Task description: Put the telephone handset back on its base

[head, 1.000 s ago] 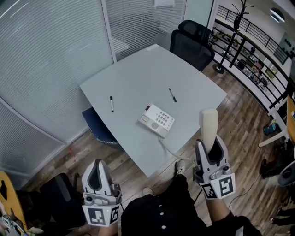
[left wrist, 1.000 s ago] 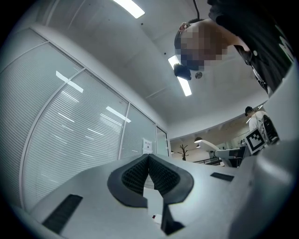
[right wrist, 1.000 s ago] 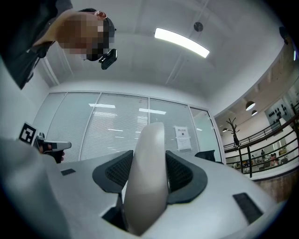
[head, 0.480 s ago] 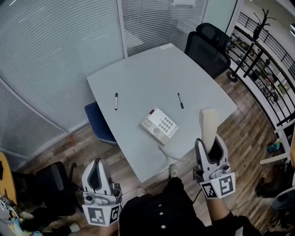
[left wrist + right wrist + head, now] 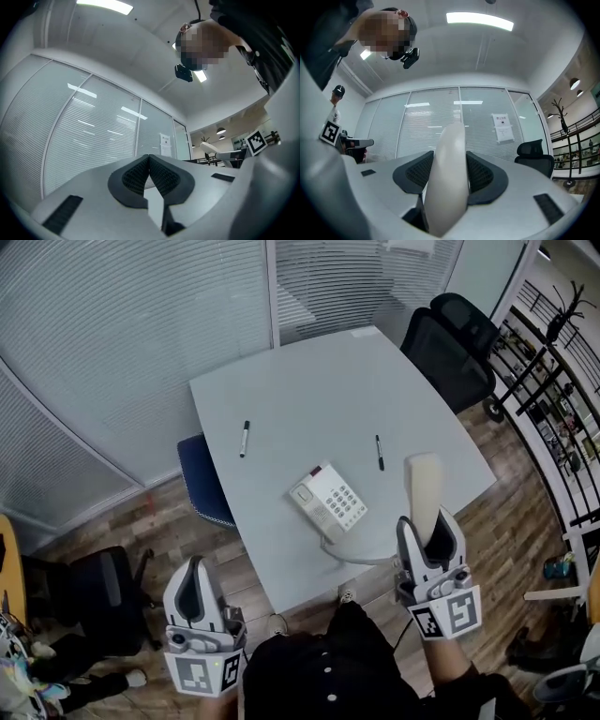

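Note:
The white telephone base [image 5: 327,502] with its keypad lies on the pale grey table [image 5: 309,399], near the front edge. A cord [image 5: 349,553] runs from it over the edge toward my right side. The cream handset [image 5: 424,491] stands upright in my right gripper [image 5: 428,521], which is shut on it, held in front of the table to the right of the base. In the right gripper view the handset [image 5: 447,178] fills the gap between the pads. My left gripper [image 5: 192,582] is low at the left, away from the table, its pads [image 5: 136,176] touching with nothing between them.
Two black markers lie on the table, one at the left [image 5: 244,439], one at the right [image 5: 379,452]. A blue chair [image 5: 200,479] is tucked under the table's left side. A black office chair [image 5: 457,334] stands at the far right. Glass walls with blinds surround the room.
The head view has shifted, so the table and phone now appear further right and slightly lower. Both grippers hold the same pose, and the handset stays gripped.

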Demonstrator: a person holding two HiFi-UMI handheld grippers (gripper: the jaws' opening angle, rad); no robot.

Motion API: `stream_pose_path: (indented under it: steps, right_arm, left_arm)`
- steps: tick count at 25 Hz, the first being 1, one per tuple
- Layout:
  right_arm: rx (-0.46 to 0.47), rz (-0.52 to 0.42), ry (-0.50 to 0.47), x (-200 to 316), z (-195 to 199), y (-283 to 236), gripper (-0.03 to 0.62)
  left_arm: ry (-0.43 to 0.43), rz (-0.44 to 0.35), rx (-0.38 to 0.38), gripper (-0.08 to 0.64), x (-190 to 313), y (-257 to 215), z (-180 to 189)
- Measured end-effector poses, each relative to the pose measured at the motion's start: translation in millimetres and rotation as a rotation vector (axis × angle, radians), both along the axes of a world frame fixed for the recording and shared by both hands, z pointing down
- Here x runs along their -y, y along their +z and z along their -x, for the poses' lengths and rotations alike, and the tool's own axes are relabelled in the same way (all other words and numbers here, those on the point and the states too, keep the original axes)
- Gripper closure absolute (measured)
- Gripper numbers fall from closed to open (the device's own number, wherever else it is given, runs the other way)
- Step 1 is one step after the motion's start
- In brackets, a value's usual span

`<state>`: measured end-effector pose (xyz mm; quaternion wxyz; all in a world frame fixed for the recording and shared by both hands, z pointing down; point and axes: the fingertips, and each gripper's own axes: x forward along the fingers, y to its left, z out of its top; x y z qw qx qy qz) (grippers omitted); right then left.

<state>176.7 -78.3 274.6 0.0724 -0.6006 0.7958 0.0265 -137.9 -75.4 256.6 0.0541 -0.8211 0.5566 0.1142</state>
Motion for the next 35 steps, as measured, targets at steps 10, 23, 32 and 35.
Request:
stream_pose_path:
  steps: [10, 23, 32, 35]
  right_arm:
    - [0.017, 0.008, -0.114, 44.1, 1.6, 3.7, 0.36]
    - [0.044, 0.028, -0.3, 88.9, 12.2, 7.7, 0.36]
    - [0.074, 0.057, -0.451, 103.4, -2.5, 16.7, 0.36]
    - [0.079, 0.07, -0.486, 109.4, -10.7, 20.6, 0.36]
  left_arm:
    - [-0.101, -0.009, 0.022, 0.545, 10.6, -8.4, -5.9]
    - [-0.282, 0.024, 0.043, 0.545, 2.7, -10.2, -11.0]
    - [-0.417, 0.041, 0.051, 0.545, -15.2, -7.1, -47.7]
    - [-0.458, 0.032, 0.065, 0.545, -22.2, -8.0, -63.2]
